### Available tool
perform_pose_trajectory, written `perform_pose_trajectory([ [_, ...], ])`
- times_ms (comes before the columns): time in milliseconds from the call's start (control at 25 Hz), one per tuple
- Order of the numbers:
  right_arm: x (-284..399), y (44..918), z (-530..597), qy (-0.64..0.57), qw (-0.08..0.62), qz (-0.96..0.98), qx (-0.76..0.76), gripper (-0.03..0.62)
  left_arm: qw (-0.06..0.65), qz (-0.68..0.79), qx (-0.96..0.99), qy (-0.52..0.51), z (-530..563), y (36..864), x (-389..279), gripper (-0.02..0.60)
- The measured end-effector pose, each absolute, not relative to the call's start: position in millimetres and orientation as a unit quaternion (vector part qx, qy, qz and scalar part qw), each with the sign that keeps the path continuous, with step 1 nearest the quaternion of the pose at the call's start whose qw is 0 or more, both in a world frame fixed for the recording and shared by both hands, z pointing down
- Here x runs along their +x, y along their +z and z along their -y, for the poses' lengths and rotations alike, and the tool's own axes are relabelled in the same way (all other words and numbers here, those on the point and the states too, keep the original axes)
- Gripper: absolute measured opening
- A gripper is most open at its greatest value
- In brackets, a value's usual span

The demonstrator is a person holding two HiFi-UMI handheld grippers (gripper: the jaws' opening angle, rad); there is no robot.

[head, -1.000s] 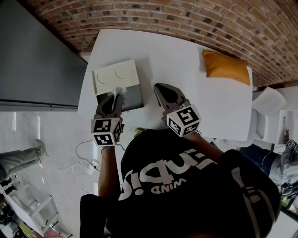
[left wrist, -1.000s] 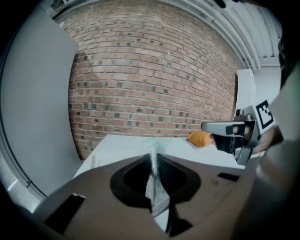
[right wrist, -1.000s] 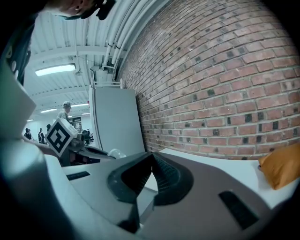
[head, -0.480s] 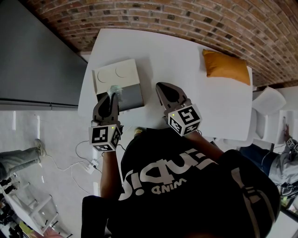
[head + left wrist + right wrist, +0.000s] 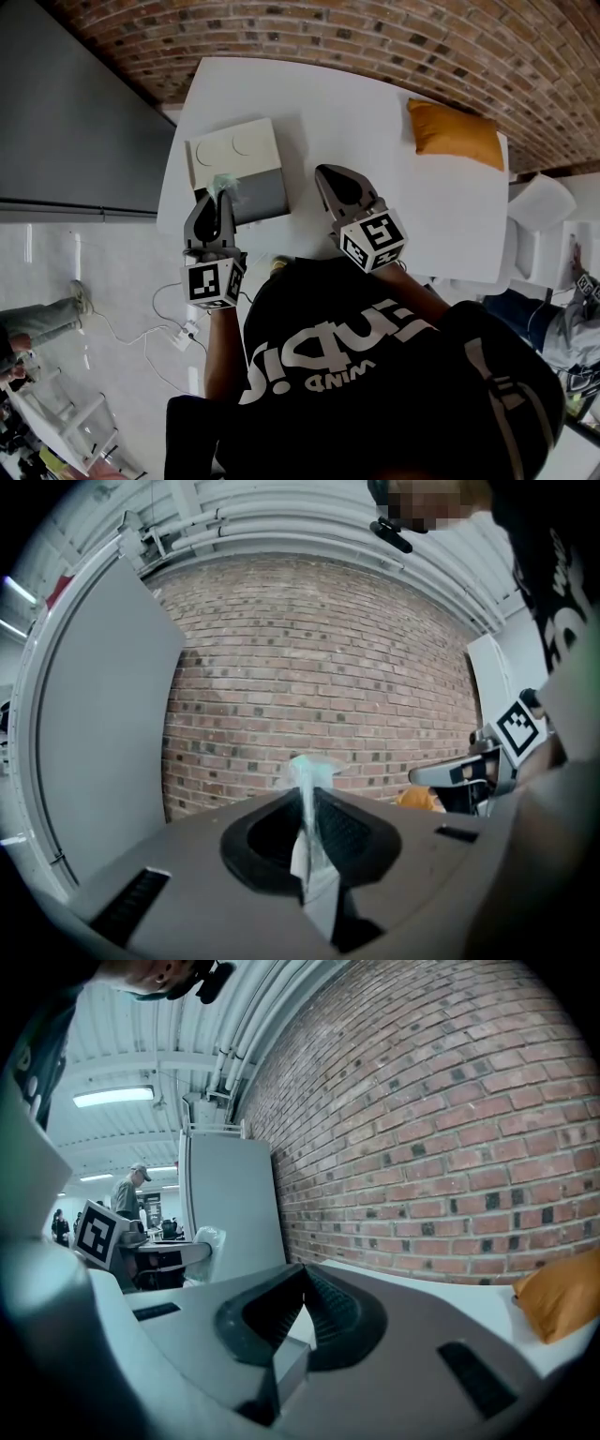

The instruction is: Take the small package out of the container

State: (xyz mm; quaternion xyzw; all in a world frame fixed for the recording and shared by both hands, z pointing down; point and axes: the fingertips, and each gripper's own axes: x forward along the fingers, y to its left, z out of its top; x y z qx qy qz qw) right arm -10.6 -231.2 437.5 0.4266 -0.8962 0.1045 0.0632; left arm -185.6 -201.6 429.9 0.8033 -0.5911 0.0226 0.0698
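**Small package pinched in your left gripper**

Your left gripper (image 5: 307, 803) has its jaws drawn narrow and clamped on the small package (image 5: 307, 772), a thin, pale, crinkled packet with a greenish top edge. The packet stands upright between the jaws, and its top pokes out past their tips. In the left gripper view it shows against the brick wall (image 5: 309, 667), with no part of the container in that view. From the head view, the packet sits at the tip of your left gripper, over the near left corner of the container (image 5: 236, 148), a cream box with a grey front part. Whether the packet touches the box there, you cannot tell.

Your right gripper (image 5: 327, 172) has its jaws closed together with nothing between them. It hangs over the white table (image 5: 375, 112), just to the right of the box and apart from it. An orange cushion (image 5: 455, 134) lies near the table's far right corner, well away from both grippers.
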Motion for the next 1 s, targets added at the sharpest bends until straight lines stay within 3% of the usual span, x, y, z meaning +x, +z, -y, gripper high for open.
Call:
perform_pose_trajectory([
  [1000, -9.4, 435.9, 231.1, 0.094, 0.057, 0.897, 0.429, 0.000, 0.091, 0.597, 0.797, 0.006, 203.5, 437.0, -184.0, 0.040],
])
